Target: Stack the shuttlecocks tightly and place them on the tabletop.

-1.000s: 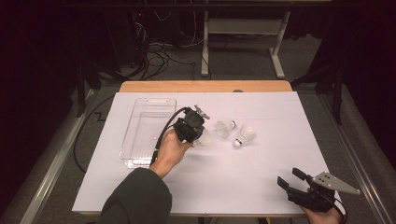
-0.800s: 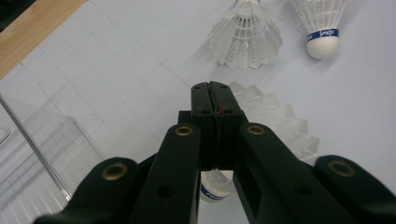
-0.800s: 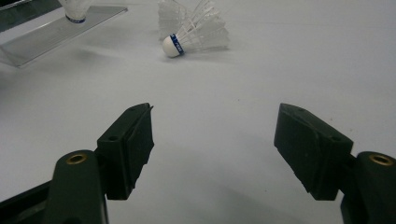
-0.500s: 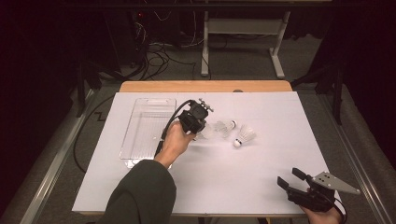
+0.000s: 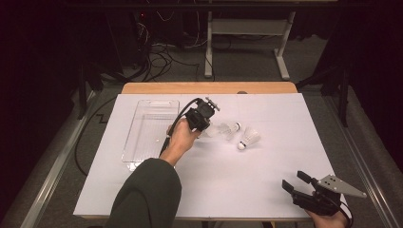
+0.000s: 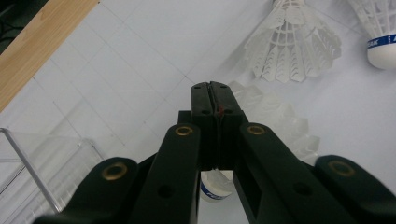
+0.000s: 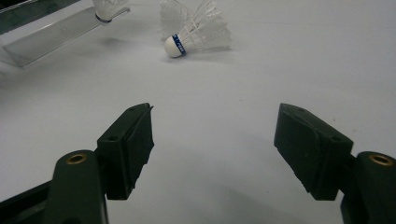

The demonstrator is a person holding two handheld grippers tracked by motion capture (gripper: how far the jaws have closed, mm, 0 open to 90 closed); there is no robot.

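Note:
My left gripper point(image 5: 207, 124) hovers over the middle of the white table, just right of the clear tray point(image 5: 138, 152). In the left gripper view its jaws point(image 6: 215, 88) are pressed together on the feather skirt of a white shuttlecock point(image 6: 275, 121), whose cork hangs below them. In the right gripper view that shuttlecock point(image 7: 105, 9) hangs cork down above its own shadow. Two more shuttlecocks point(image 5: 231, 128) point(image 5: 249, 137) lie on the table just to the right. My right gripper point(image 5: 294, 180) rests near the front right corner, with jaws point(image 7: 215, 140) wide apart and nothing between them.
The clear plastic tray point(image 6: 28, 158) lies left of the held shuttlecock. A bare wooden strip point(image 5: 209, 88) runs along the table's far edge. Cables and a metal stand point(image 5: 247, 42) are on the dark floor beyond.
My left hand has carried its gripper a little farther from me and to the right, toward the lying shuttlecocks. The right gripper has stayed still.

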